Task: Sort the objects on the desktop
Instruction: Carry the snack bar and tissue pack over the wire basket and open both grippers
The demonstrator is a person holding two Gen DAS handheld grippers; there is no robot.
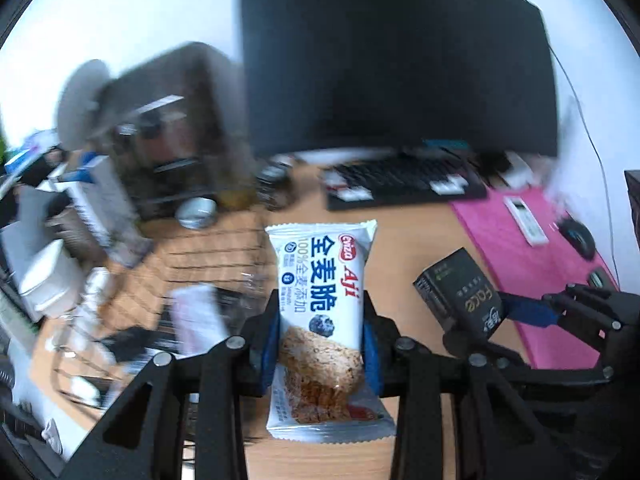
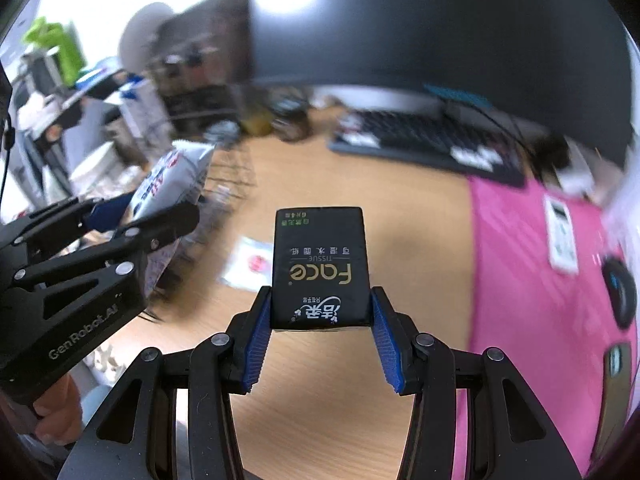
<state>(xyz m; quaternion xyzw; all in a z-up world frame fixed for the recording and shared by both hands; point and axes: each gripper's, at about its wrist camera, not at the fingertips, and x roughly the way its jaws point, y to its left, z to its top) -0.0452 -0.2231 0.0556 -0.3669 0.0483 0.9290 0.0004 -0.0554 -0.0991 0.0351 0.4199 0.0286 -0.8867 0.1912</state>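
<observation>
- I am gripping a white snack packet (image 1: 320,312) in my left gripper (image 1: 320,344), the blue fingers (image 1: 370,354) closed on its two long sides just below its middle, so the flat wrapper stands lengthwise ahead of me with the printed face in view.
- I am holding a black tissue pack (image 2: 320,268) in my right gripper (image 2: 320,344), the fingers (image 2: 256,340) pressing its lower sides. Gripping it low leaves most of the pack sticking out in front, which should make it easy to set down end first.
- Both things are hanging in the air above the wooden desk (image 2: 340,184), over its middle, clear of the surface. I judge I am carrying each one to its sorting place.
- A black wire basket (image 1: 208,260) is sitting toward the left edge of the desk, with clutter around it. It may be the snack's destination; I cannot tell for sure.
- A pink mat (image 2: 516,240) is covering the right side of the desk, bearing a white remote (image 2: 562,236) and a black mouse (image 2: 620,292). A keyboard (image 1: 404,180) is lying at the back edge under the dark monitor (image 1: 396,60).
- The background is blurring, so small items at the left stay unclear.
</observation>
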